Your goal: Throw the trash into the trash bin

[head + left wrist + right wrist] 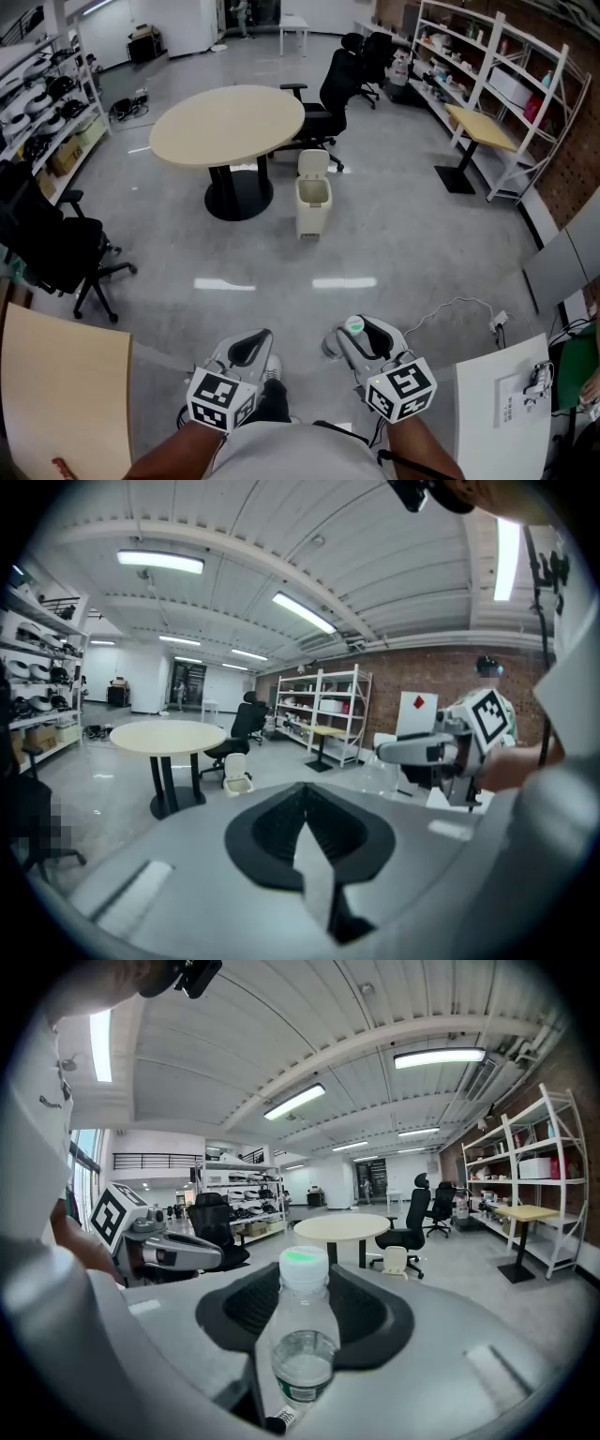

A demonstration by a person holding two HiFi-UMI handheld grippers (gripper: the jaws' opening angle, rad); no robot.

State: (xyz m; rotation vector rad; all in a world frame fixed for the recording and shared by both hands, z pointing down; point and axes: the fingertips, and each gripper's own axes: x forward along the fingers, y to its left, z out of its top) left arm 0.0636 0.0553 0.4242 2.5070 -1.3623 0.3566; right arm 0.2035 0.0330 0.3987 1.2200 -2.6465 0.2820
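Grey polished floor (403,234): cream trash bin (313,202), lid up, beside round table (228,124). Clear plastic bottle (305,1354), white green-marked cap, little water, clamped in right gripper (358,335). Left gripper (305,803) jaws together.

The clear plastic bottle (302,1335) has a green-marked white cap, the lidded trash bin (313,194) is cream and the round table (228,125) beige.

Round table (228,123), black office chair (333,92), shelves (490,67)
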